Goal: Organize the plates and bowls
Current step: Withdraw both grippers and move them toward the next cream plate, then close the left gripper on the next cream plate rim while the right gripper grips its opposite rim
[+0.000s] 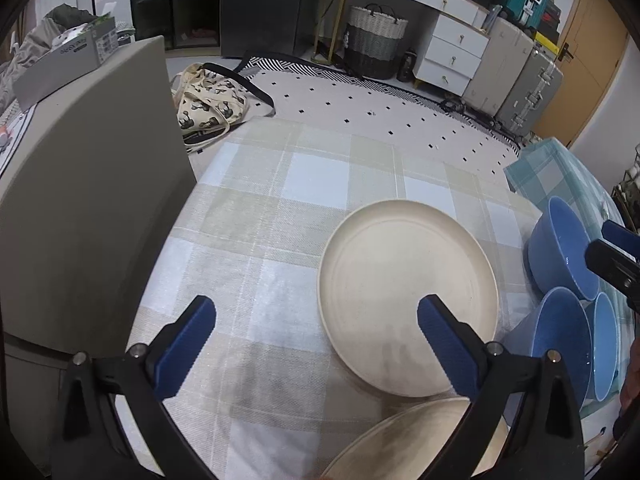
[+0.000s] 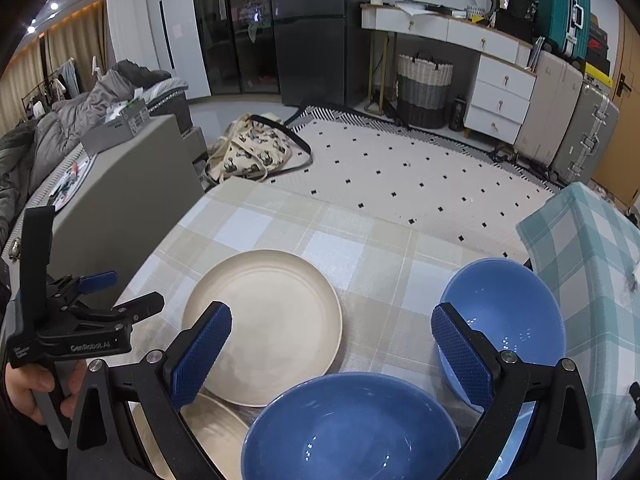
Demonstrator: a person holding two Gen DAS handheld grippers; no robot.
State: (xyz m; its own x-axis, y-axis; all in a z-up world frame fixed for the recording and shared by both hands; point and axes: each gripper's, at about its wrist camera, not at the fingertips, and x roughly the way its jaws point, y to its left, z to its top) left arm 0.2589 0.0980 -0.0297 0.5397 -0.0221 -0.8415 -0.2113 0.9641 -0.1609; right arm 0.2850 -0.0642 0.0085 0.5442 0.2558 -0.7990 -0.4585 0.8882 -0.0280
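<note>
A cream plate [image 1: 408,296] lies on the checked tablecloth [image 1: 304,184]; it also shows in the right wrist view [image 2: 272,324]. A second cream plate [image 1: 404,440] lies nearer, partly under the first [image 2: 212,436]. Three blue bowls stand to the right: a far one [image 1: 560,248] [image 2: 508,312], a near one [image 1: 560,340] [image 2: 352,428], and a third [image 1: 606,348] mostly hidden. My left gripper [image 1: 316,344] is open and empty above the cloth, its right finger over the plate. My right gripper [image 2: 332,352] is open and empty above the near bowl.
A grey chair back [image 1: 92,184] stands close at the table's left edge. A teal checked cloth [image 2: 592,264] covers a surface at the right. Beyond the table's far edge are a dotted rug [image 2: 400,176], a tote bag [image 2: 252,152] and suitcases [image 2: 568,120].
</note>
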